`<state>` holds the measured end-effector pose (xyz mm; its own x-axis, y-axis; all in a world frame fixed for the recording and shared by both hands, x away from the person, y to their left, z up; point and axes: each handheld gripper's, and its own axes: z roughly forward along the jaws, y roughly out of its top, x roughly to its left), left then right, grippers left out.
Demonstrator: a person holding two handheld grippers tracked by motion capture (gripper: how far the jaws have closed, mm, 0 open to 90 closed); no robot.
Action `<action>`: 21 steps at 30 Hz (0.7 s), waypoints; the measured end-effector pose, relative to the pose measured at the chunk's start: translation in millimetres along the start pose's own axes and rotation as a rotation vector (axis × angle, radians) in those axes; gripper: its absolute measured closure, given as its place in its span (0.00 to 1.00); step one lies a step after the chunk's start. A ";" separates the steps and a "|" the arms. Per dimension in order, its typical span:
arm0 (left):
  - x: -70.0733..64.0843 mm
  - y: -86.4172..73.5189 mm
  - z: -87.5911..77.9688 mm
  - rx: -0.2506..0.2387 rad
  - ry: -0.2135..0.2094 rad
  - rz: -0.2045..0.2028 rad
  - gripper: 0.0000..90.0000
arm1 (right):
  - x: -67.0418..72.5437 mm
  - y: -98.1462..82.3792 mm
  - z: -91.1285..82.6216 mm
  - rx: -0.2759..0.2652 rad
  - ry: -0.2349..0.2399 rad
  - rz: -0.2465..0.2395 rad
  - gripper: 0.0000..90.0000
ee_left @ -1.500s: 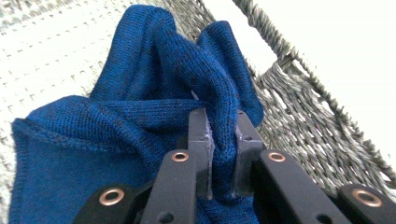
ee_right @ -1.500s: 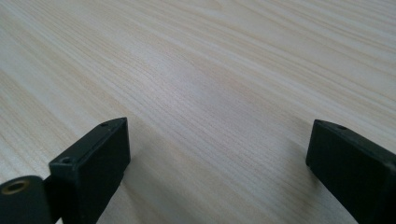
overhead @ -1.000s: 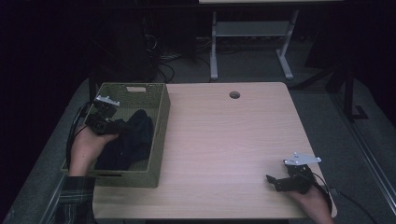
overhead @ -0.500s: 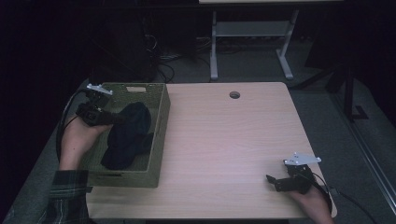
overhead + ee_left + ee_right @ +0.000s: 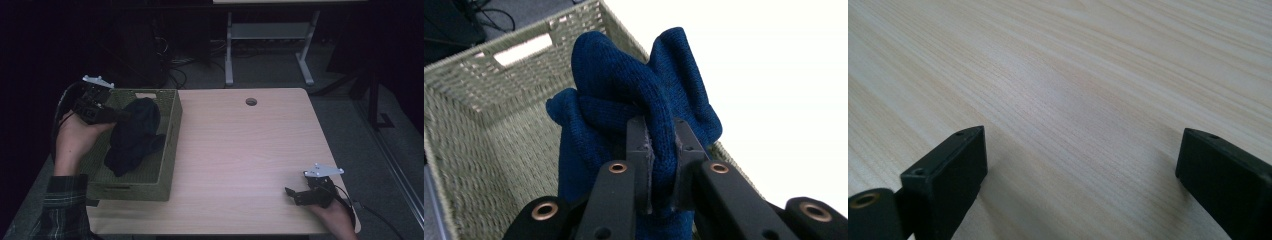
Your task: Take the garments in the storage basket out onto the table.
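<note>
A dark blue knitted cloth (image 5: 134, 135) hangs partly lifted out of a woven olive basket (image 5: 170, 145) at the table's left. My left gripper (image 5: 122, 116) is shut on a fold of that cloth (image 5: 634, 100), whose knit bulges above the jaws, with the basket (image 5: 484, 125) behind it. The cloth's lower end still rests inside the basket. My right gripper (image 5: 292, 194) rests low on the wooden table (image 5: 250, 150) near its front right corner. Its jaws stand wide apart over bare wood (image 5: 1083, 100), and nothing lies between its fingertips (image 5: 1083, 175).
A round cable hole (image 5: 251, 101) sits near the table's far edge. Beyond the table stands a white metal frame (image 5: 270, 35) with cables on the dark floor. Light wood stretches between the basket and the right hand.
The left gripper has risen with the blue cloth, pulling it up and stretching it out of the basket. The right gripper has stayed where it was.
</note>
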<state>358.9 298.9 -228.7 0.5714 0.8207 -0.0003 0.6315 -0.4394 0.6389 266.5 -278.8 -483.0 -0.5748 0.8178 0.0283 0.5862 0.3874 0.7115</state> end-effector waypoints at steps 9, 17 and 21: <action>-3.6 14.9 -20.0 -0.025 -0.001 0.022 0.91 | 0.2 0.0 -0.1 0.001 0.000 0.002 0.06; -10.6 29.5 -36.9 -0.056 0.012 0.046 0.91 | 0.2 0.0 -0.1 0.002 0.000 0.002 0.06; -16.9 38.3 -44.1 -0.073 0.011 0.064 0.91 | 0.1 0.0 -0.2 0.002 0.000 0.002 0.06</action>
<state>350.3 284.3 -170.3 0.6031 0.7961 0.0504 0.5537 -0.4633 0.6920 266.4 -278.8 -482.9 -0.5736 0.8186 0.0295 0.5884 0.3867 0.7101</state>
